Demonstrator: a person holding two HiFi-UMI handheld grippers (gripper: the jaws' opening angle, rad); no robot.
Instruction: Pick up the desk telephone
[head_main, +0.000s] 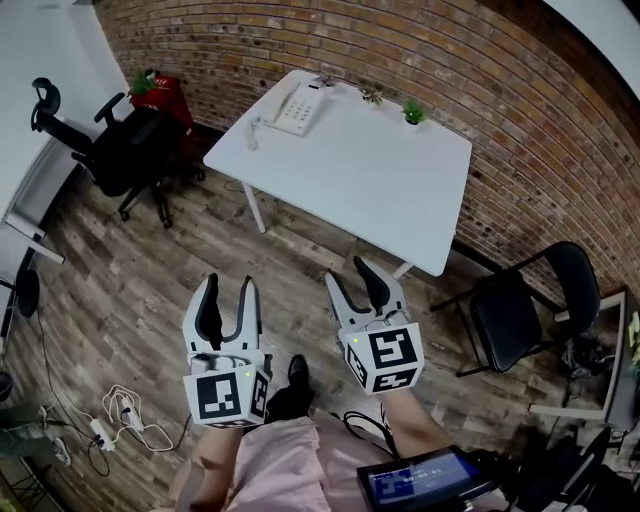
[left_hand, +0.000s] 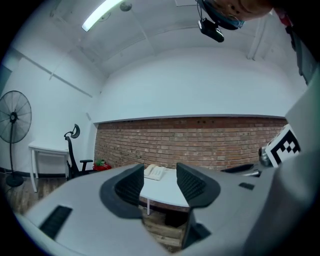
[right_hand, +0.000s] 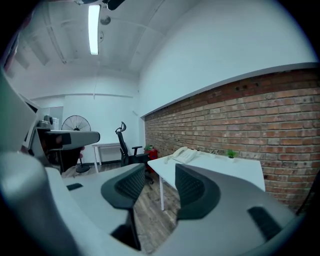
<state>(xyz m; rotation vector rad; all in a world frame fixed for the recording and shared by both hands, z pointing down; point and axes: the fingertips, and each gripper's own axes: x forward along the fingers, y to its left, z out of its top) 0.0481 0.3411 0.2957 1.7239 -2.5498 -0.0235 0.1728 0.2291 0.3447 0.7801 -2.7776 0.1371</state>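
A white desk telephone lies on the far left corner of a white table against the brick wall. The same telephone shows far off between the left jaws, and the telephone appears small in the right gripper view too. My left gripper hangs over the wooden floor well short of the table, jaws apart and empty. My right gripper is beside it, nearer the table's front edge, also open with nothing between its fingers.
A black office chair and a red object stand left of the table. A black folding chair stands at the right. Two small plants sit along the table's back edge. Cables and a power strip lie on the floor.
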